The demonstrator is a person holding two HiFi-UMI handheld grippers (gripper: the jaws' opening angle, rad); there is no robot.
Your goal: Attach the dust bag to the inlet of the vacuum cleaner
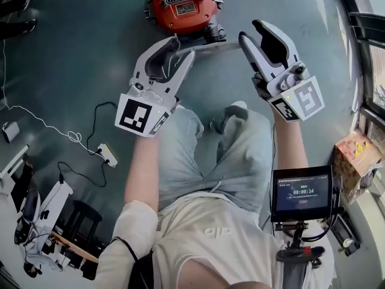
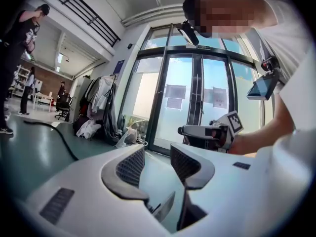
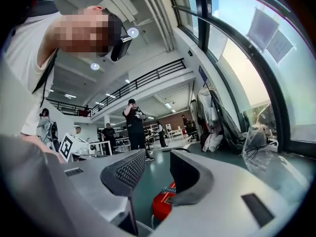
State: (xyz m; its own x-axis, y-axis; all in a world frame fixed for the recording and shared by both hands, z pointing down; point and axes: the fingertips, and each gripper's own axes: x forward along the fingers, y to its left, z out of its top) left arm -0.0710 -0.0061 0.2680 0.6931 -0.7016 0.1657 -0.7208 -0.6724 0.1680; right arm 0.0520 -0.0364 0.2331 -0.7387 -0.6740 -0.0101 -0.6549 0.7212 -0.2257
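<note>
So both claws are just hanging open with nothing in them: the left gripper (image 1: 174, 50) has its jaws apart on empty air, same for the right gripper (image 1: 252, 32). The vacuum cleaner (image 1: 183, 5) sits on the teal floor (image 1: 90, 53) straight ahead, between the two and a touch nearer the left one. Only the right gripper view catches it, low down between the jaws. It's a round canister with a glossy orange-red plastic shell and a black slotted grille on top. There's a flat grey piece (image 1: 210, 47) at its near side, no idea if that's the inlet. Honestly I can't spot the dust bag anywhere. The pads (image 3: 129, 169) look like dark, mesh-textured rubber on white plastic.
</note>
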